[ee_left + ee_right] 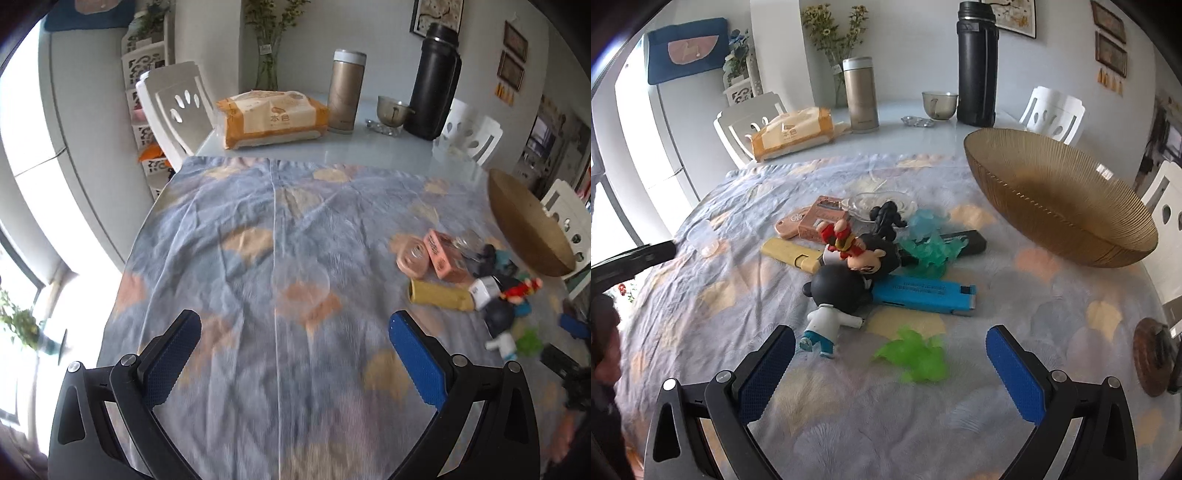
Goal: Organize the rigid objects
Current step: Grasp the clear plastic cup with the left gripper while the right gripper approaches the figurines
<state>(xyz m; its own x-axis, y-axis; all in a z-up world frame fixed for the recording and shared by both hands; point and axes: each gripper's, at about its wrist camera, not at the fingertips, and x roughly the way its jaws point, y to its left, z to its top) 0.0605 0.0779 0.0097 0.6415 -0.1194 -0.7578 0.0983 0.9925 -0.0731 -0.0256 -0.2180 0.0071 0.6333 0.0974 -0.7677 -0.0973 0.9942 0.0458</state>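
Note:
A pile of small rigid objects lies on the blue patterned cloth (pixel 960 424): a black-headed white figurine (pixel 831 317), a red toy figure (pixel 840 238), a blue box (pixel 927 291), a yellow case (pixel 790 253), a pink box (pixel 823 218), teal plastic pieces (pixel 929 243) and a green plastic piece (pixel 916 356). A ribbed amber glass bowl (pixel 1060 199) stands right of the pile. My right gripper (pixel 890 341) is open, just short of the figurine and the green piece. My left gripper (pixel 295 328) is open over bare cloth, with the pile (pixel 465 273) to its right.
At the table's far end stand a tissue pack (pixel 794 134), a gold flask (pixel 860 94), a tall black thermos (pixel 977 62) and a small cup (pixel 938 105). White chairs (pixel 173 107) ring the table. A dark round coaster (pixel 1152 362) lies at the right edge.

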